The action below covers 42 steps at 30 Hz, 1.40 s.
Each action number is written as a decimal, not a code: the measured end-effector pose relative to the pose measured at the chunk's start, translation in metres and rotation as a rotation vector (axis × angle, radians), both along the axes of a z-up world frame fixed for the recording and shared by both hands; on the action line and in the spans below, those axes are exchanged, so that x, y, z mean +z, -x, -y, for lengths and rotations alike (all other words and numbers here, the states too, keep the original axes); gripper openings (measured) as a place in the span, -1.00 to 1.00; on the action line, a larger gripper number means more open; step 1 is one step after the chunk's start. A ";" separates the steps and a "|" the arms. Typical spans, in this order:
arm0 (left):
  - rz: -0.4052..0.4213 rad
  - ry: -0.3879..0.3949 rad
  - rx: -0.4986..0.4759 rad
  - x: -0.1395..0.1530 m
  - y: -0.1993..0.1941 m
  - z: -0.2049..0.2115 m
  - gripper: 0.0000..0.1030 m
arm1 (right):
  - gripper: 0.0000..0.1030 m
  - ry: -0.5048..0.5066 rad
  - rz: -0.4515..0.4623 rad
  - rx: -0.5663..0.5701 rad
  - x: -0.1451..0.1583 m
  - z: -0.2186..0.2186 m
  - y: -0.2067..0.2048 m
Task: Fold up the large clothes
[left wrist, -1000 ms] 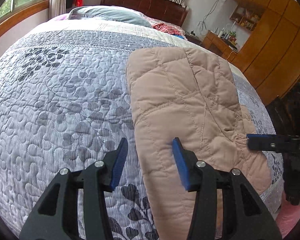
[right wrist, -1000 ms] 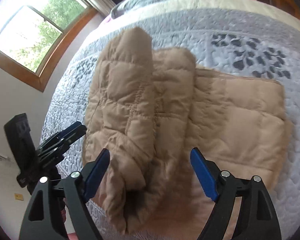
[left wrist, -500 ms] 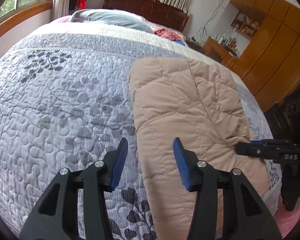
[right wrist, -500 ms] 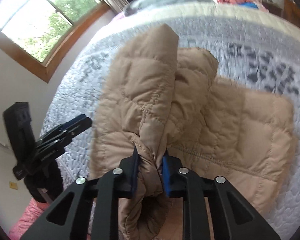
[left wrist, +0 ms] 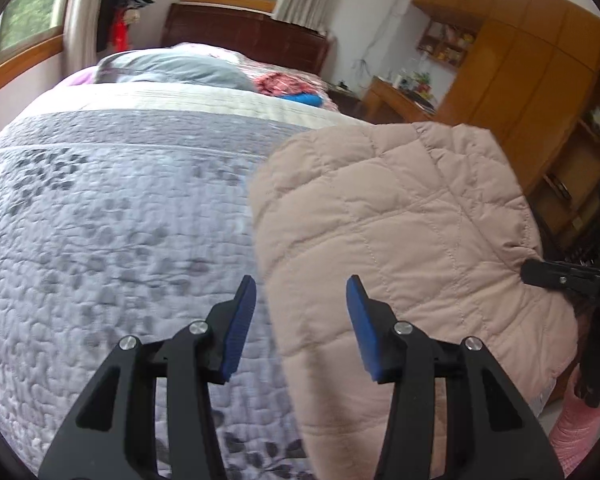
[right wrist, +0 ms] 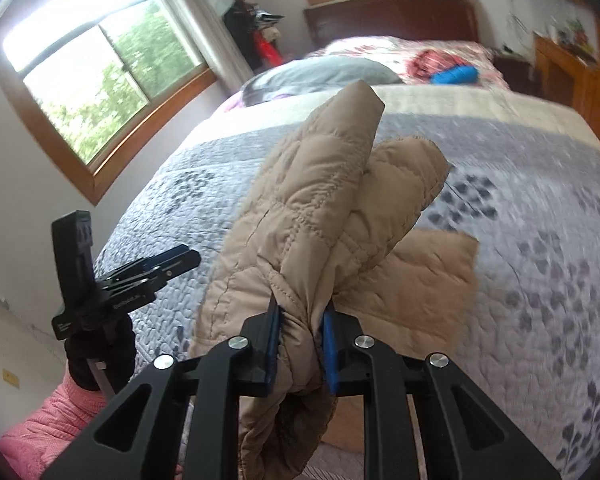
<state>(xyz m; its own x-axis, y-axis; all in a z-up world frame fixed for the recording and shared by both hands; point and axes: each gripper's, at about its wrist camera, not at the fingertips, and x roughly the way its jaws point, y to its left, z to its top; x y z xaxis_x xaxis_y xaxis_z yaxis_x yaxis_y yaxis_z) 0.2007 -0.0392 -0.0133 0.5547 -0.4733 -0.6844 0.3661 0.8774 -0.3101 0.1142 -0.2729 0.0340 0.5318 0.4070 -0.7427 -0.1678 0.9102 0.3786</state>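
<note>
Jacket (right wrist: 320,216): tan quilted cloth, matt, puffy, stitched in diamonds. Bedspread (left wrist: 100,220): grey quilted cloth, pebbled texture, leaf print. Right gripper (right wrist: 300,316): matt black plastic, ribbed blue pads, bright metal screws. Wardrobe (left wrist: 532,80): glossy wood.

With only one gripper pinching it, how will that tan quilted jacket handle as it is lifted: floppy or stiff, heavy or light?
Probably floppy: the quilted jacket bunches between the right gripper fingers and sags below them. Likely light for its bulk, being puffy padding. The unheld side near the open left gripper will probably trail on the bedspread.
</note>
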 end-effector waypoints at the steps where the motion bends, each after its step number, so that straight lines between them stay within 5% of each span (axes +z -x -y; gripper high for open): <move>1: 0.000 -0.008 -0.018 -0.002 0.001 0.009 -0.10 | -0.64 -0.011 -0.012 -0.020 -0.007 0.009 0.001; 12: -0.063 -0.079 -0.106 -0.043 0.000 0.051 -0.03 | -0.59 -0.111 -0.149 -0.114 -0.103 0.060 0.005; 21: -0.068 -0.131 -0.134 -0.075 -0.001 0.064 -0.02 | -0.53 -0.149 -0.102 -0.149 -0.153 0.062 0.020; 26: -0.076 -0.126 -0.126 -0.064 -0.002 0.058 -0.02 | -0.37 -0.153 -0.108 -0.153 -0.138 0.066 0.018; 32: -0.074 -0.093 -0.117 -0.033 0.025 0.043 -0.05 | -0.27 0.025 0.010 -0.160 -0.081 0.057 0.052; 42: -0.098 -0.097 -0.175 -0.034 0.072 0.051 -0.19 | -0.58 0.112 -0.002 0.011 -0.067 0.004 0.077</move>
